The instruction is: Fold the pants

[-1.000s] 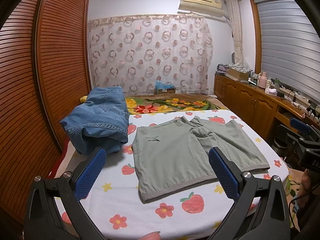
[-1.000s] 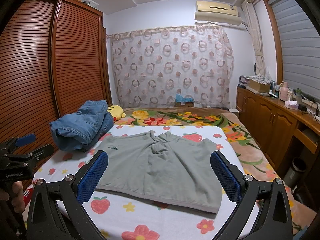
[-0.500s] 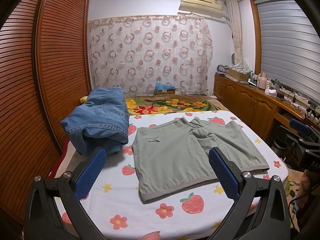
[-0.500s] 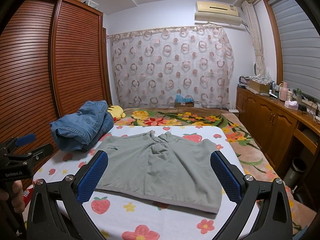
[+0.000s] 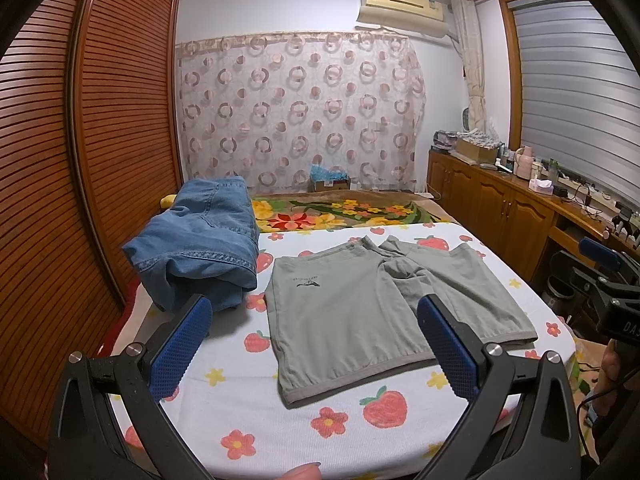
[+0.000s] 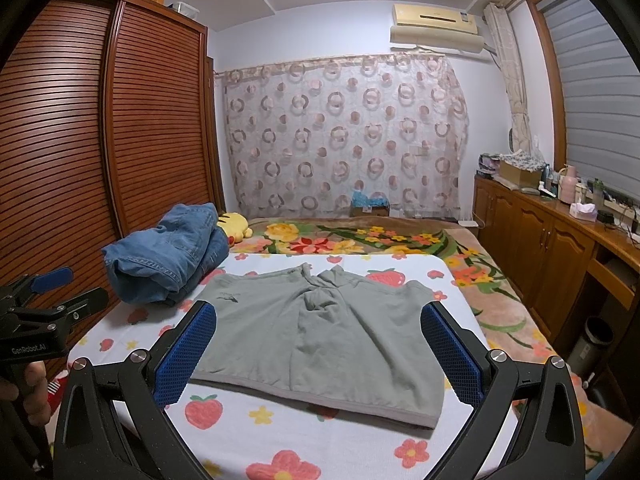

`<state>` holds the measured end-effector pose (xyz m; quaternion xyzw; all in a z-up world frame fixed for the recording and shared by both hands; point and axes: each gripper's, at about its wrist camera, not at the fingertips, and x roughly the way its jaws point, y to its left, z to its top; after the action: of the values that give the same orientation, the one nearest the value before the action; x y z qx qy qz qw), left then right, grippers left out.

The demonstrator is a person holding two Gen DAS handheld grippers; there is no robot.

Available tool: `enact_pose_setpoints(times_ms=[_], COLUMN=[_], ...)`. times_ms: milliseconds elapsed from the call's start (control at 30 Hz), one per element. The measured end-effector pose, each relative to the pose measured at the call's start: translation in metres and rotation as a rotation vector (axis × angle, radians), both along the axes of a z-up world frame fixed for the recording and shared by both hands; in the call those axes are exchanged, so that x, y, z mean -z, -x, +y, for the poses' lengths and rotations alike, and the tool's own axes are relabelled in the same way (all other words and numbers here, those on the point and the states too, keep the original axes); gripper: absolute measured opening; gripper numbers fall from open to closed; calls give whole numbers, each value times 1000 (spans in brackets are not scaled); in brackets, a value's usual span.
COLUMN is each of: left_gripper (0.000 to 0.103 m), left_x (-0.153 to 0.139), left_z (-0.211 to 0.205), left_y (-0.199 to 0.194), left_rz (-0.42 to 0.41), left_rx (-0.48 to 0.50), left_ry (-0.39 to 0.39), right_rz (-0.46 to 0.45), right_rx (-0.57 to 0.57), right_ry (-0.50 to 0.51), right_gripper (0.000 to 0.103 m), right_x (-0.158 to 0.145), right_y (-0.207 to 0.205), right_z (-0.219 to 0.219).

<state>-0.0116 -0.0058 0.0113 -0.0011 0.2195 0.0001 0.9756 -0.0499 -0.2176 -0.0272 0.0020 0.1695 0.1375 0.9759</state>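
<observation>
Nothing changing since 1 second ago: green pants (image 5: pixel 372 312) lying flat beside jeans (image 5: pixel 200 240); left gripper (image 5: pixel 316 344) and right gripper (image 6: pixel 320 348) hovering, jaws wide open, holding nothing; folding not yet starting.

Left hand-held gripper (image 5: pixel 314 344) above the bed's (image 5: pixel 400 432) near edge, blue pads wide apart, nothing between. Green pants (image 5: pixel 360 312) spread flat on the bed. Jeans (image 5: pixel 200 244) heaped just left. Right hand-held gripper (image 5: pixel 608 280) at far right.

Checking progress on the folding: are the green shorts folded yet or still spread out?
Spread out. The green shorts lie flat on the strawberry-print sheet, both legs side by side, with only a small bunch at the crotch.
</observation>
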Motion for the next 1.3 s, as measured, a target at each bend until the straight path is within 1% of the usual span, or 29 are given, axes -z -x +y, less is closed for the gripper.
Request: enact_pose_setpoints(times_ms=[767,833,967,1133,1300], left_gripper=[103,103,103,103,103], left_x=[-4,-4,-9,-3,13], left_z=[0,0,2,6,9], left_y=[2,3,4,-2,-12], left_rz=[-2,-4,-4,10,42], left_rx=[0,-4,-14,-27,-10], left_ry=[3,-6,-6,-12,-12], right_rz=[-5,-5,-3,3,26], right_rx=[-2,-3,-5,-8,-17], right_ry=[0,0,3,7,0], right_gripper=[102,102,102,102,102], right_x=[0,0,1,4,10], right_y=[0,0,0,-2,-8], right_z=[0,0,0,-2,-9])
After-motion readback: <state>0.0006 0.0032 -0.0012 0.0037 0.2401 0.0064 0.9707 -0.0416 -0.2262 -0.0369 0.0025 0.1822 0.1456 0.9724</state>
